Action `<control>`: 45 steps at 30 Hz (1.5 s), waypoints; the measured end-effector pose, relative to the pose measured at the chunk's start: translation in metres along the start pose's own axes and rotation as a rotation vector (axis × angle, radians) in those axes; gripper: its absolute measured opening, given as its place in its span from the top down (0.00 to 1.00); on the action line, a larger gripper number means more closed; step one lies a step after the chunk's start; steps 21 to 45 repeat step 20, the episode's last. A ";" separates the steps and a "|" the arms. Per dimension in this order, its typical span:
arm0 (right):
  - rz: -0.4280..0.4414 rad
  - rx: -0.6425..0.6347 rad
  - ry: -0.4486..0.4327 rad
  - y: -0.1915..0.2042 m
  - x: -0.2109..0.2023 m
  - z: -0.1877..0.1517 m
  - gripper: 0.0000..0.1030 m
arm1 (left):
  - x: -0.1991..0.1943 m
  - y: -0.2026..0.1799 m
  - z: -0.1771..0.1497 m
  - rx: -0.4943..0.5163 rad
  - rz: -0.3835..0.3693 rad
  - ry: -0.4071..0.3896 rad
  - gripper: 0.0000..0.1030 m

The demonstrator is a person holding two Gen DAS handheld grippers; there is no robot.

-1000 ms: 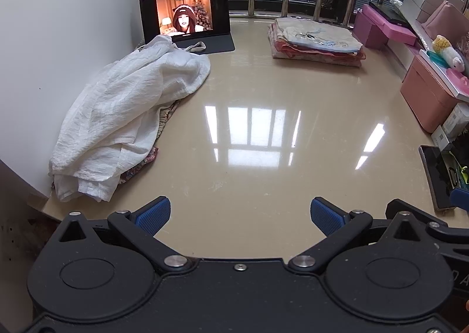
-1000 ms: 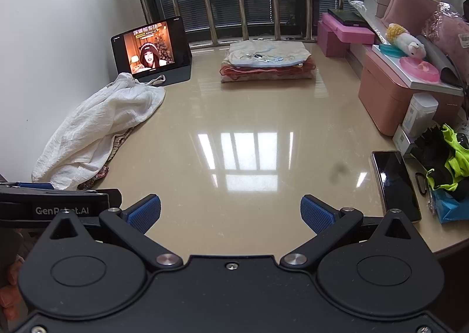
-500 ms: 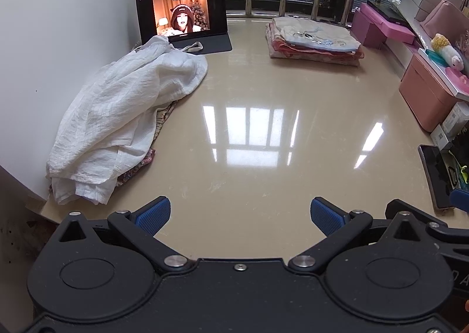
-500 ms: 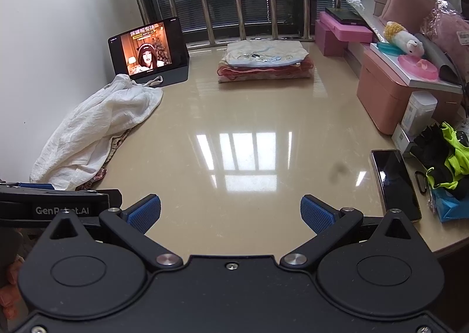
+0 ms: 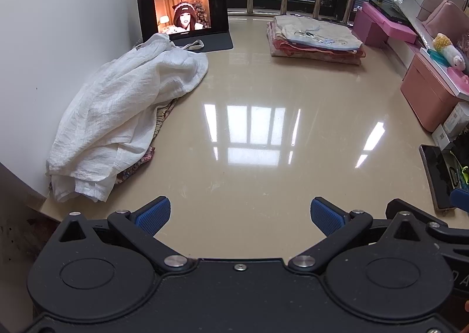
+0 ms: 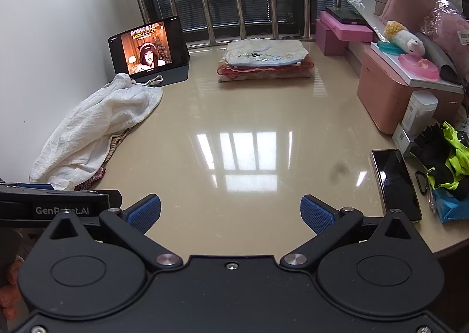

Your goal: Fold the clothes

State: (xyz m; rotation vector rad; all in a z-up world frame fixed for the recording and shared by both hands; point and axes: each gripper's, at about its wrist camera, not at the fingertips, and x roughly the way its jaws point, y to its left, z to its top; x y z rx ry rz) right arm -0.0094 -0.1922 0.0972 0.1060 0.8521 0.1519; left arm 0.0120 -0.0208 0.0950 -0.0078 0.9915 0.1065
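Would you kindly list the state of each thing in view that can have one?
Left gripper: open, empty.
Right gripper: open, empty.
White garment: unfolded, crumpled by the wall.
Patterned cloth: under the white garment.
Stack of clothes: folded.
Tablet: on, propped upright.
Phone: screen dark, lying flat.

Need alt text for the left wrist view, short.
Open left tongs hover empty over a glossy beige table. A crumpled white cloth garment lies heaped at left, a folded stack of clothes at the far side beside a lit black tablet.
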 end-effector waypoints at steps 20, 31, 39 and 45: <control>-0.008 0.006 0.000 0.009 0.004 0.002 0.00 | 0.001 -0.003 -0.001 0.009 -0.002 -0.012 0.00; -0.008 0.006 0.000 0.009 0.004 0.002 0.00 | 0.001 -0.003 -0.001 0.009 -0.002 -0.012 0.00; -0.008 0.006 0.000 0.009 0.004 0.002 0.00 | 0.001 -0.003 -0.001 0.009 -0.002 -0.012 0.00; -0.008 0.006 0.000 0.009 0.004 0.002 0.00 | 0.001 -0.003 -0.001 0.009 -0.002 -0.012 0.00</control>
